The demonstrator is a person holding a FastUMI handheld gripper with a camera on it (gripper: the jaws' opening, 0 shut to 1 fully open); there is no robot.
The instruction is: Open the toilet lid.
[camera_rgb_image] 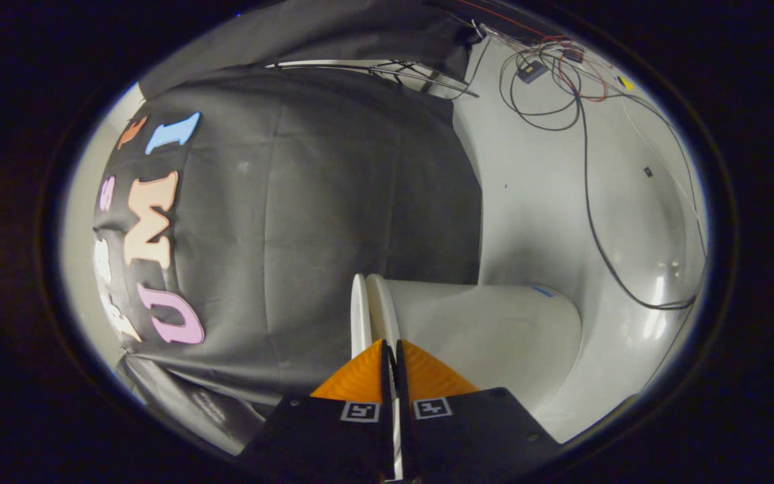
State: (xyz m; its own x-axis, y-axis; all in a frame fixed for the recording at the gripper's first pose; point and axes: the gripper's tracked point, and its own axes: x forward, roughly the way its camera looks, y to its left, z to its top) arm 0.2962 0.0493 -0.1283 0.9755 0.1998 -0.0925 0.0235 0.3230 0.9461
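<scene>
Toilet lid (359, 316) is showing edge-on as a thin white plate just beyond the fingertips, lying against the seat (382, 316) on the white toilet body (494, 336), which is bulging away to the right. The camera is apparently rolled sideways, so the floor (548, 202) is running up the right side. The gripper (391, 351) is pinching its fingers nearly together, with only a thin sliver of white showing in the slit between them; it looks like the lid's or seat's edge, though whether both pads are truly pressing on it I cannot tell.

Doing this step well probably means keeping a firm pinch on the lid alone, not the seat beneath, and swinging it in an arc about the hinge rather than tugging straight out.

Black cloth (333, 202) is hanging close on the left, on the lid's side, so it may be crowding the swing. Loose cables (588, 202) are trailing over the far floor, well apart from the fingers.
</scene>
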